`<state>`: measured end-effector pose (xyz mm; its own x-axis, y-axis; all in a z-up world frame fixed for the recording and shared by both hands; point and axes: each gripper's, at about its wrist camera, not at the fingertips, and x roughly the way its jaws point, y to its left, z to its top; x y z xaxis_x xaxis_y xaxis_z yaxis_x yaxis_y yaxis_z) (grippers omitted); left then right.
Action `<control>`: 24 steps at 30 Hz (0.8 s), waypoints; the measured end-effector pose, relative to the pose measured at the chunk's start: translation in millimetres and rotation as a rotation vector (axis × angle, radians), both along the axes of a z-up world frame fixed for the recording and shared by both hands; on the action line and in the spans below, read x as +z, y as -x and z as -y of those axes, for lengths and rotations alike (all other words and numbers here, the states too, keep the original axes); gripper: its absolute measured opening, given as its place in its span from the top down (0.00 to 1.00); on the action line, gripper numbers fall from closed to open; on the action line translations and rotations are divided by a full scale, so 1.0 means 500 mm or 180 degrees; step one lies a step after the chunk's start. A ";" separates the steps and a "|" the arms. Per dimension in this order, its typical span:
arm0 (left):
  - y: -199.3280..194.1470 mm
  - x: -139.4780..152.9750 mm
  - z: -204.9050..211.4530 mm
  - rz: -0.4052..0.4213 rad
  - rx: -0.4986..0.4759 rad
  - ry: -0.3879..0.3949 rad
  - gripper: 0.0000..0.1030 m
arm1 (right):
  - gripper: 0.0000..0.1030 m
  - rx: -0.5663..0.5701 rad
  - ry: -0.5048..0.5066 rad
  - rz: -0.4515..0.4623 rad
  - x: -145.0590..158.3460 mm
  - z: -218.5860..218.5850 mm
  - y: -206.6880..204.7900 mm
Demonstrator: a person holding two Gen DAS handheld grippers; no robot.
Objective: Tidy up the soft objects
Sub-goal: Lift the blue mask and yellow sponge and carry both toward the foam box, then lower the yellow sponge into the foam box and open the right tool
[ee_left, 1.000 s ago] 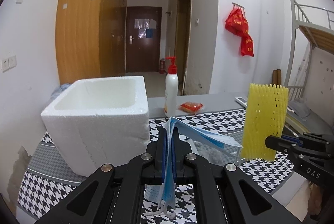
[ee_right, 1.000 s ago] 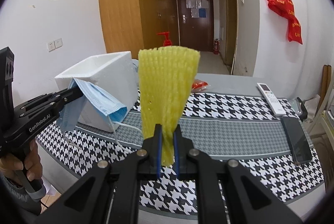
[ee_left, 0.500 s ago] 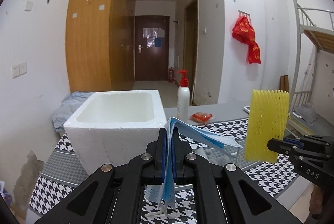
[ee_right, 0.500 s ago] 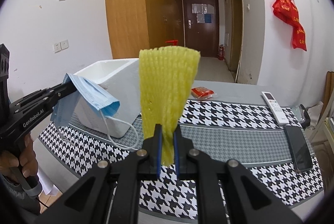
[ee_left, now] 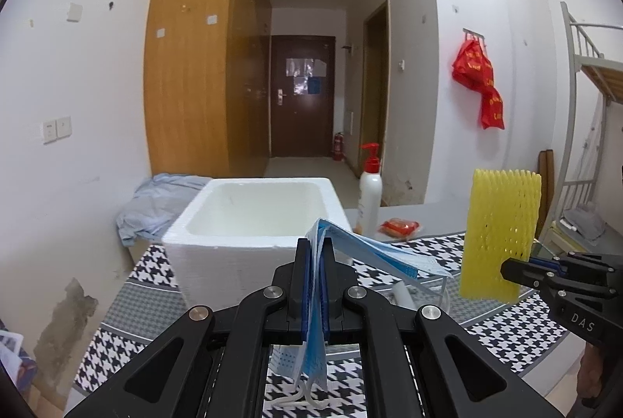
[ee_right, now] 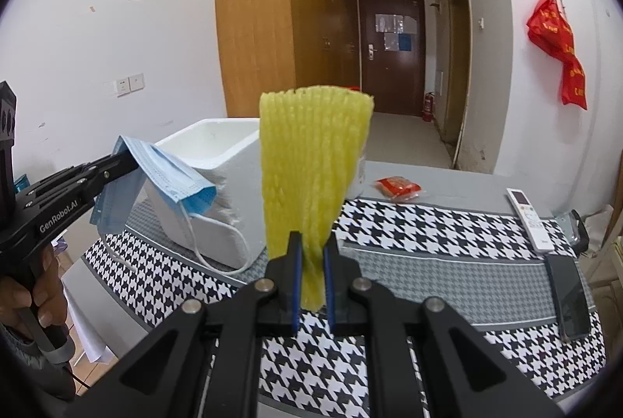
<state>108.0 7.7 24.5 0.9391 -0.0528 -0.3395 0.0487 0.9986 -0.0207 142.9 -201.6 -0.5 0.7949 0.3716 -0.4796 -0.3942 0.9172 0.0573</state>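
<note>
My left gripper (ee_left: 316, 250) is shut on a blue face mask (ee_left: 370, 254), held in the air in front of the near wall of a white foam box (ee_left: 218, 254). The mask (ee_right: 171, 180) and the left gripper (ee_right: 130, 161) also show in the right wrist view, just left of the box (ee_right: 218, 153). My right gripper (ee_right: 311, 246) is shut on a yellow foam net sleeve (ee_right: 311, 161) that stands upright above the table. The sleeve (ee_left: 500, 231) and the right gripper (ee_left: 510, 267) show at the right of the left wrist view.
The table has a houndstooth cloth (ee_right: 447, 254). On it are a white pump bottle (ee_left: 369, 196), a red packet (ee_right: 399, 186), a white remote (ee_right: 531, 219) and a dark phone (ee_right: 568, 301). A blue cloth (ee_left: 155, 200) lies left of the box.
Both grippers have risen with their loads; the box and table sit lower in both views, and the box's inside shows more. The mask has moved closer to the box.
</note>
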 end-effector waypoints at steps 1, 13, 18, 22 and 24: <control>0.001 0.001 -0.004 0.0001 0.0016 0.0003 0.96 | 0.87 0.0012 -0.0004 0.0003 0.000 -0.003 0.000; 0.020 0.008 -0.035 0.0044 0.0149 -0.0016 0.96 | 0.87 0.0166 0.0012 0.0054 0.005 -0.040 0.001; 0.027 0.003 -0.054 0.0030 0.0236 -0.0001 0.96 | 0.87 0.0244 -0.0007 0.0051 0.003 -0.054 -0.002; 0.030 0.000 -0.066 0.0017 0.0284 0.0011 0.96 | 0.87 0.0312 -0.0001 0.0063 0.004 -0.074 -0.005; 0.033 -0.003 -0.072 0.0009 0.0311 0.0013 0.96 | 0.87 0.0355 -0.0003 0.0073 0.004 -0.083 -0.007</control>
<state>91.4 43.6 23.0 0.9408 0.0376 -0.3369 -0.0488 0.9985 -0.0248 146.2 -160.3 1.4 0.7594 0.4588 -0.4612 -0.4950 0.8676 0.0481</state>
